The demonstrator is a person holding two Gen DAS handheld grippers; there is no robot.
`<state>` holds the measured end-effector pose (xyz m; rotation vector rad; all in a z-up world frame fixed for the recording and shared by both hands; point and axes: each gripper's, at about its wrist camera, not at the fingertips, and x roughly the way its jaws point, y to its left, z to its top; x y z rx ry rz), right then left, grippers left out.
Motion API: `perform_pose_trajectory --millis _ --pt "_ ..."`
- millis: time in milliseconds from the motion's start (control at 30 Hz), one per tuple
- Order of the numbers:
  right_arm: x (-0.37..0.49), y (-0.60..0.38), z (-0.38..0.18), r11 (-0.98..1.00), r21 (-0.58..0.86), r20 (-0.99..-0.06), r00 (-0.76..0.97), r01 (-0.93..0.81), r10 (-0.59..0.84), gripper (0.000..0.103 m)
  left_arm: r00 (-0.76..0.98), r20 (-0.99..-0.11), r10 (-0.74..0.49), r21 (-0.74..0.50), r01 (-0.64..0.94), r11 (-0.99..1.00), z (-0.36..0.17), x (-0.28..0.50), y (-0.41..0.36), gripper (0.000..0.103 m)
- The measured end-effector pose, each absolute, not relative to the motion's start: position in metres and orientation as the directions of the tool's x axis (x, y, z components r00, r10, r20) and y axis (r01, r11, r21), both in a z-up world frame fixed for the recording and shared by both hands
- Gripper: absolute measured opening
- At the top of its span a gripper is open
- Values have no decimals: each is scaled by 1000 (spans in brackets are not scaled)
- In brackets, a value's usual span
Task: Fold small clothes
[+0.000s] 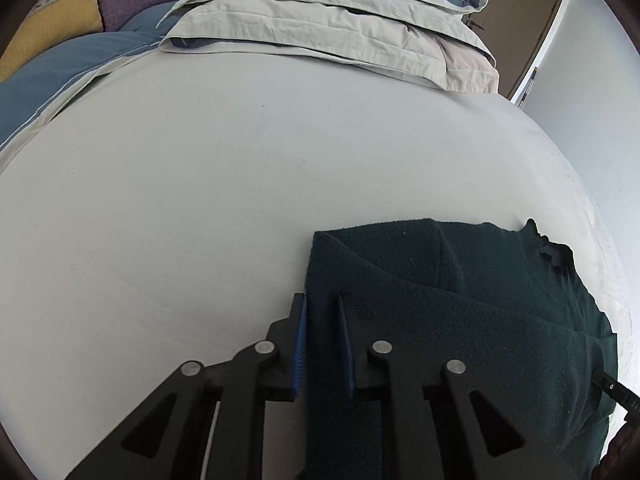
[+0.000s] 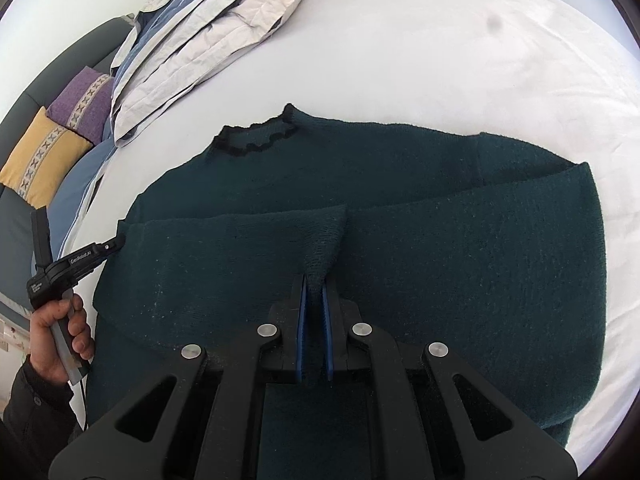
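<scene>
Dark-green sweater (image 2: pixel 400 208) lay on the bed (image 2: pixel 440 48), hem half-folded toward the collar, edge pinched by both the left claw (image 1: pixel 322 304) and right claw (image 2: pixel 314 284); sides looked still unfolded.

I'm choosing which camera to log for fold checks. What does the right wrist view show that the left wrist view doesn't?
Only the right wrist view shows the sweater's whole collar, the person's hand and the right hand-held gripper pinching a fabric fold. Only the left wrist view shows the brown door and the left hand-held gripper straddling the sweater edge. Both show the dark green sweater, white bed and folded duvet.
</scene>
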<state>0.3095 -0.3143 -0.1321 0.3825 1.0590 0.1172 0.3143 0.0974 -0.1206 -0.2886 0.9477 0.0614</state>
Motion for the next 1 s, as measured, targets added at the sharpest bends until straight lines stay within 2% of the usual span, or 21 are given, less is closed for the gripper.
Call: perform_pose_trajectory --millis 200,367,500,567,667,733,767,833,867,1000 --pt "313 -314 -139 926 358 -824 506 119 253 6 614 -788 -48 -209 -192 959 -124 302 100 12" --pt "316 -316 -145 923 364 -824 504 123 257 6 619 -785 17 -129 -191 973 -125 302 89 13" --pt "307 -304 -129 951 296 -825 526 93 205 6 623 -782 2 -151 -193 970 -126 300 93 14" --pt "312 -308 -141 943 314 -840 496 115 219 6 627 -779 6 -146 -191 971 -127 300 93 15" --pt "313 -319 -148 912 396 -805 519 110 287 6 624 -781 21 -135 -202 970 -125 300 94 24" --pt "308 -323 -143 901 418 -796 523 112 304 11 625 -781 8 -166 -221 961 -121 295 102 45" --pt "303 -323 -138 910 398 -800 529 116 283 17 622 -783 -8 -193 -231 954 -118 289 109 58" --pt "285 -325 -122 928 351 -795 563 122 227 35 622 -782 -39 -236 -237 942 -114 269 122 61" --pt "273 -330 -115 929 346 -785 583 132 209 52 621 -782 -51 -243 -229 943 -110 257 125 61" --pt "217 -351 -93 911 380 -764 610 159 212 54 618 -782 -86 -259 -197 946 -99 195 132 61"
